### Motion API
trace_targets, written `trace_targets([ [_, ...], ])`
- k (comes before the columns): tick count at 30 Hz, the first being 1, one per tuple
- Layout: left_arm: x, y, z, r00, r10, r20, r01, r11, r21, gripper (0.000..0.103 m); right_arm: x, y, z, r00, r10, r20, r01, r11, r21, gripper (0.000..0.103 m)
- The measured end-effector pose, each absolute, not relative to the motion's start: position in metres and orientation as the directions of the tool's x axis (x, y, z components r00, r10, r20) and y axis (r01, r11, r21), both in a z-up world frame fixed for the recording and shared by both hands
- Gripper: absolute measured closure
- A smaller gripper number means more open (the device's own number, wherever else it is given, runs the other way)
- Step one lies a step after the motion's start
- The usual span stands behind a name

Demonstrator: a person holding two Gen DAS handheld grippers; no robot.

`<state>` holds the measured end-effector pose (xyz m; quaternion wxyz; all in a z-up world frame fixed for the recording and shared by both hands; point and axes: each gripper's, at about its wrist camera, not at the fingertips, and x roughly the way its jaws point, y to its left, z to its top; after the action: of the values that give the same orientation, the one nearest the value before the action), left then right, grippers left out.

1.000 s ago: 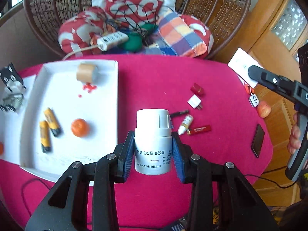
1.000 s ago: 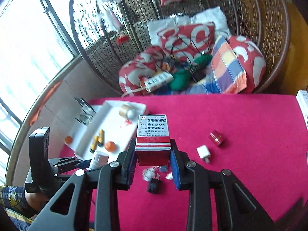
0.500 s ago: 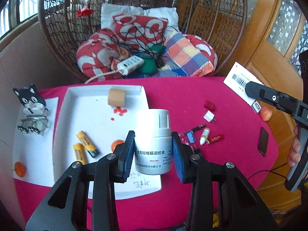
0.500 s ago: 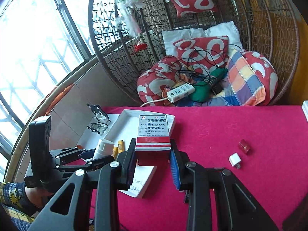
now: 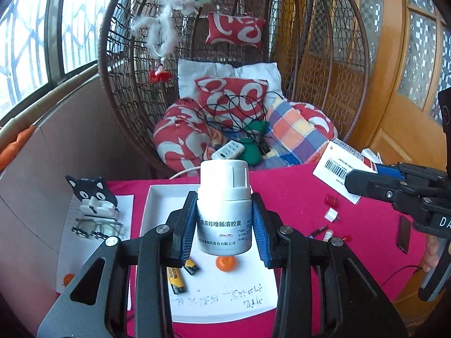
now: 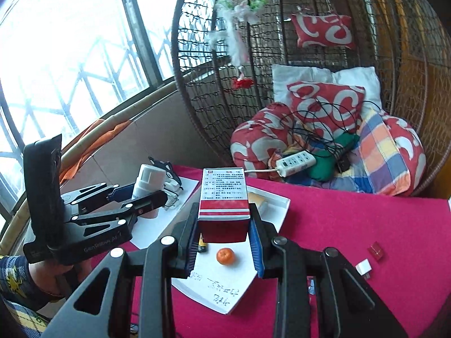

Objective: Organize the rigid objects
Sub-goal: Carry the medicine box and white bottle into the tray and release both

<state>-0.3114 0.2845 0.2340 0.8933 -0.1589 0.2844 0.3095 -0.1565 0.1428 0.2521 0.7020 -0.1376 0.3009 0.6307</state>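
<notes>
Aloft, left tool (image 5: 224,225) clamped the white bottle (image 5: 224,208), right tool (image 6: 223,231) pinched the red box (image 6: 223,205) over the near tray (image 6: 270,200); careless lowering risked crushing the orange (image 6: 225,255).

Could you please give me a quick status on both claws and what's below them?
Left claw shut on white pill bottle. Right claw shut on red medicine box. Both over white tray; tangerine, batteries inside.
</notes>
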Motion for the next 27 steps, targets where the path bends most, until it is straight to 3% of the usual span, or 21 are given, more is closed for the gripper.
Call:
trace_targets([
  [13,-0.334,0.303,0.249,0.628,0.546,-0.555,-0.697,0.711,-0.090,0.067,-0.195,0.177,0.284,0.006,0.841,-0.541,-0.989,0.084,0.120,0.072],
  [22,-0.325,0.330,0.220,0.553,0.555,-0.622,-0.741,0.669,-0.061,0.067,-0.203,0.213,0.267,-0.007,0.807,-0.591,-0.991,0.076,0.115,0.072],
  [27,-0.309,0.355,0.177,0.511,0.456,-0.729,-0.743,0.660,-0.108,0.067,-0.192,0.234,0.228,0.007,0.738,-0.675,-0.983,0.130,0.132,0.072],
])
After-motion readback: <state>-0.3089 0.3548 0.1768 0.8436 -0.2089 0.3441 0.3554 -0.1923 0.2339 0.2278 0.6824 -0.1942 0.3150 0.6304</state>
